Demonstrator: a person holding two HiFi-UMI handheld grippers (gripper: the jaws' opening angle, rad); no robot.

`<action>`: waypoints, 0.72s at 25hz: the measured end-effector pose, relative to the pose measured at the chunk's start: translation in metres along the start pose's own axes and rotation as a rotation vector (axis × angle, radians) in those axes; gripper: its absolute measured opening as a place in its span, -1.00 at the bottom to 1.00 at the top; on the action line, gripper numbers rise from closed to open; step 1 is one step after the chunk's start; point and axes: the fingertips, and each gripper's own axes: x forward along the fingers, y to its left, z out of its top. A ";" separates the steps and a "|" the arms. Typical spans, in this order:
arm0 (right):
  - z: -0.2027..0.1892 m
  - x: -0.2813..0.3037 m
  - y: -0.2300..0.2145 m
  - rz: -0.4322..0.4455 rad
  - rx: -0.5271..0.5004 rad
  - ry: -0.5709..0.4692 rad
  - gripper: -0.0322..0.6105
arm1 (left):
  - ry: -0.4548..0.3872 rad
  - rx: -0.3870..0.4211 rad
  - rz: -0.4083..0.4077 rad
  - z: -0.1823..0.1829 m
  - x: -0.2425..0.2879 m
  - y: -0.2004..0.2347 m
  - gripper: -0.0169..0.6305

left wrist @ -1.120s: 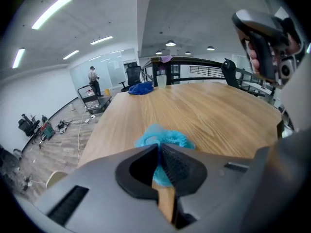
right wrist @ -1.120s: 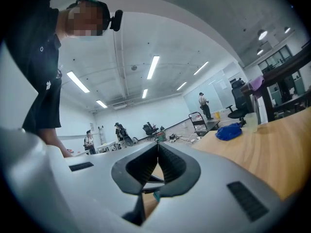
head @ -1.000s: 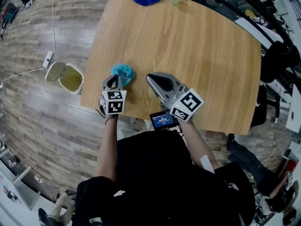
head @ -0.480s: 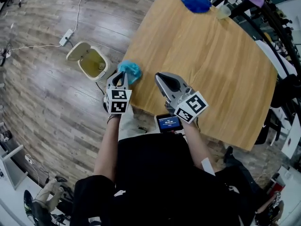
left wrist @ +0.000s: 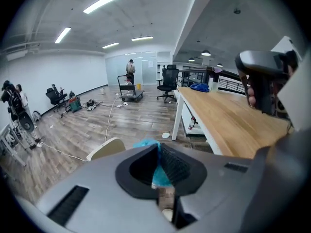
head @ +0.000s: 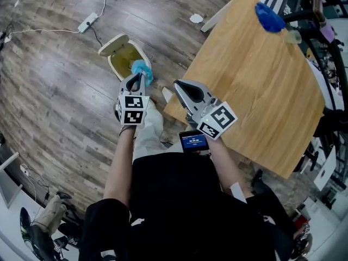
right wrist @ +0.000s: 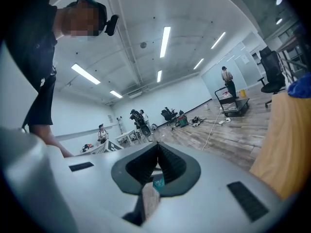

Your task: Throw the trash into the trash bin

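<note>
A crumpled light-blue piece of trash (head: 142, 70) is pinched in my left gripper (head: 137, 80), which is shut on it. In the head view it hangs over the open cream trash bin (head: 115, 64) on the floor, left of the table. The left gripper view shows the blue trash (left wrist: 156, 173) between the jaws, with the trash bin's lid (left wrist: 108, 148) just beyond. My right gripper (head: 180, 86) is shut and empty, beside the left one, at the near corner of the wooden table (head: 261, 86). A second, dark-blue wad (head: 269, 16) lies at the table's far end.
A clear cup (head: 293, 36) stands by the dark-blue wad. A power strip (head: 88, 22) with cables and a small white scrap (head: 196, 18) lie on the wood floor. Table legs (left wrist: 177, 116) stand right of the bin. People and chairs are far off across the room.
Both grippers have swung left off the table edge. The light-blue trash has gone with the left gripper from above the tabletop to above the open bin.
</note>
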 end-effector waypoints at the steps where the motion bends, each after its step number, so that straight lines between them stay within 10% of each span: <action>1: -0.002 0.015 0.002 0.002 0.000 0.003 -0.90 | 0.007 -0.017 0.000 -0.009 0.002 0.012 -0.87; 18: -0.059 0.129 -0.020 0.078 0.047 0.149 -0.91 | 0.067 -0.179 0.067 -0.086 0.079 0.128 -0.87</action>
